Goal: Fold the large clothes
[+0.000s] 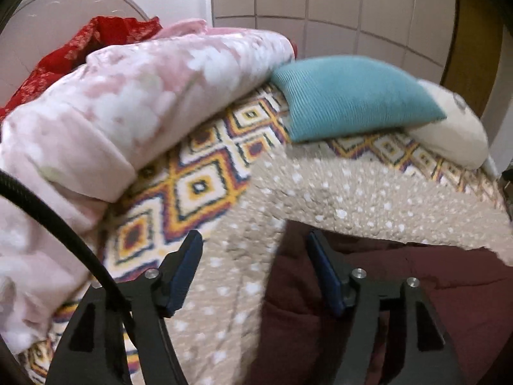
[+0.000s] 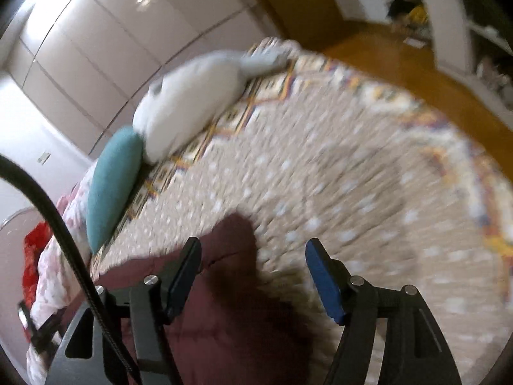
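Hovering over the bed with both grippers spread wide and holding nothing. Left gripper: jaws apart, blue pads bare, straddling the line where the beige dotted garment gives way to the maroon quilted cloth. Beige edge lying just ahead of the fingertips, slanting from lower left up toward the right; maroon surface directly under the right-hand finger. Right gripper: likewise released, nothing between the fingers, poised above a rounded maroon lobe poking out over the beige garment.

Reading the beige garment as the piece to fold, spread flat across the patterned bedspread, its long run stretching away from both grippers toward the pillows. Nearest graspable edge sitting closer to the left gripper, almost between its fingers; right gripper appearing farther from any free edge, mostly over open fabric. Both views blurred, so exact contact with cloth not readable.

Farther off: pink blanket heaped at the left, red fabric behind it, teal pillow and white pillow at the head of the bed, pale cabinet doors beyond.

Judging the coming move as hinging on dropping onto that slanted beige edge.
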